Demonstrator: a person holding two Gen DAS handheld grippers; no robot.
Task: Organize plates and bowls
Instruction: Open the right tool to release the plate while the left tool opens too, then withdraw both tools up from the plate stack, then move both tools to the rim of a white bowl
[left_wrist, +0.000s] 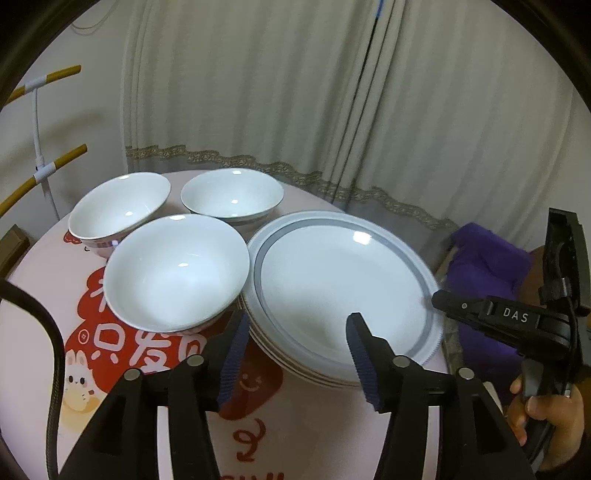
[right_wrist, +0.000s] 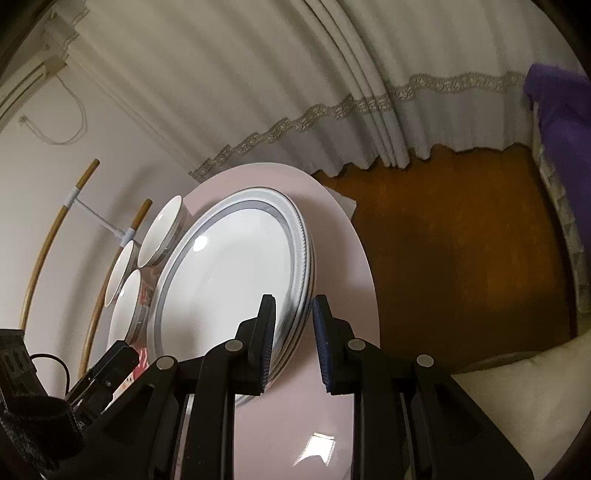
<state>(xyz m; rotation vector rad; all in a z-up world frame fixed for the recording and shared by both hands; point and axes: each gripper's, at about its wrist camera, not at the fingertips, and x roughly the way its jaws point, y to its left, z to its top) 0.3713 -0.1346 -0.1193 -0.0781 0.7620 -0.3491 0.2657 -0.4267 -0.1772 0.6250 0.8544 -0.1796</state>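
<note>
A: Plates (left_wrist: 343, 291), white with a grey band, sit in a stack on the right side of the round pink table (left_wrist: 48, 266). See them?

B: Yes. Three white bowls (left_wrist: 177, 273) stand to the left of the stack, the nearest one just beside it; whether it touches I cannot tell.

A: And the left gripper (left_wrist: 295, 358)?

B: Its jaws are spread above the near edge of the stack, with blue ribbed pads (left_wrist: 364, 363). Nothing is pinched between them.

A: The right gripper (right_wrist: 293, 343)?

B: Parted a little at the right edge of the plate stack (right_wrist: 221, 280). In the right wrist view the rim seems to lie in the gap, with the left finger over the top plate, but the pads do not press on it.

A: Anything else around?

B: A pale curtain (left_wrist: 295, 92) with a lace band hangs behind the table, a white rack (left_wrist: 40, 147) with wooden bars stands at the left, and something purple (left_wrist: 487, 254) lies at the right. A hand (left_wrist: 550, 417) holds the right gripper's handle.
</note>
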